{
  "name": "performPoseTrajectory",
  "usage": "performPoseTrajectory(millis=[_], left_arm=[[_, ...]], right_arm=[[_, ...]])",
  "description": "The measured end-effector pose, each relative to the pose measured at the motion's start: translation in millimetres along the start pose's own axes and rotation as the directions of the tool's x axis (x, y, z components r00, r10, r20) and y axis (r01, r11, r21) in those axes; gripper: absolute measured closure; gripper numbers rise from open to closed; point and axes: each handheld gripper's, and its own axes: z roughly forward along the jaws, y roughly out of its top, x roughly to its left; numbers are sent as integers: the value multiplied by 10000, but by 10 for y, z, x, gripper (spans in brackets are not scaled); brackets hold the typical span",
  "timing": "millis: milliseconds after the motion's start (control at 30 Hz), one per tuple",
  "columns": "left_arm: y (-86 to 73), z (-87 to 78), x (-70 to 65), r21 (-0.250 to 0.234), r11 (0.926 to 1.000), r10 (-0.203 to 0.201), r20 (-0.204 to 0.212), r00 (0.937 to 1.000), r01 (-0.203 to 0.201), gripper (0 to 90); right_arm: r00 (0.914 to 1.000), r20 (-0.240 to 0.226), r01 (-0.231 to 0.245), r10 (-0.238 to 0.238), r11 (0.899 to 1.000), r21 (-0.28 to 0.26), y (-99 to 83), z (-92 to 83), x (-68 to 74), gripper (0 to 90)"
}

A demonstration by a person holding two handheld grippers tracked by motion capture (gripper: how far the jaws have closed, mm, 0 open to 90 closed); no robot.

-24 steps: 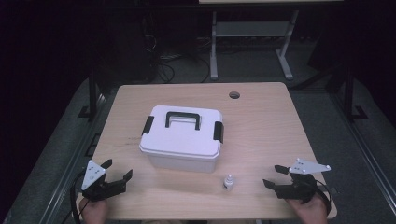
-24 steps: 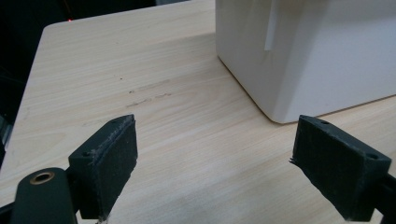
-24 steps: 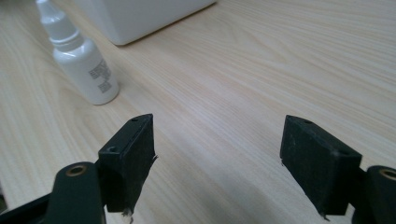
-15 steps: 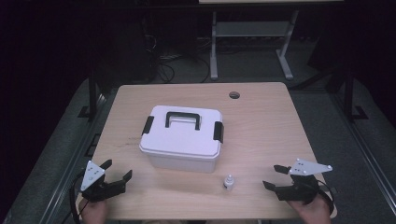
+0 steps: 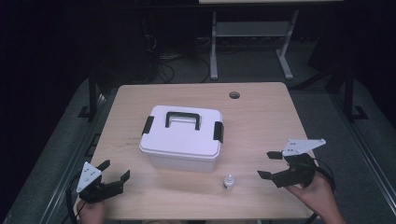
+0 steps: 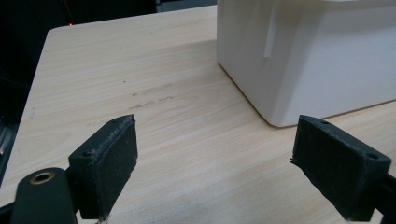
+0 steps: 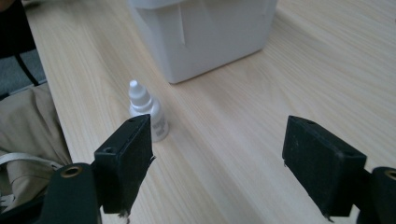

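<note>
While upright, dropper bottle [image 5: 228, 181] sits left of right claw [image 5: 270, 164], apart.

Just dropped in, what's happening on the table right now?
A person holds a gripper in each hand near the table's front edge. The left gripper and right gripper are both open and hold nothing. A shut white storage box sits mid-table, and a small white dropper bottle stands upright in front of it, untouched.

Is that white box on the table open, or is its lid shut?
Shut. The white box has its lid sitting flat on top, the black handle lying down on it, and a black latch at each end folded down over the side.
</note>
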Motion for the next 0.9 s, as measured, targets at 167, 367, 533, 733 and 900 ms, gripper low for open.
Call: performPoseTrajectory(millis=[167,367,533,733,900], left_arm=[[2,1,6,4,10000,26,35,10000,-26,130],[-1,-4,29,-56,9999,-95,5,10000,95,130],[3,-11,30,-83,10000,-19,-7,10000,19,130],[3,-16,26,-139,9999,-69,14,10000,70,130],[7,-11,22,-120,9999,-22,-4,10000,22,130]], right_arm=[[9989,-290,375,-367,9989,282,226,41,-28,225],[9958,-513,793,-754,9937,788,467,112,-75,204],[9946,-673,852,-790,9919,944,562,145,-103,188],[9930,-711,1030,-946,9867,1261,650,165,-102,187],[9885,-753,1397,-1309,9819,1278,784,163,-105,184]])
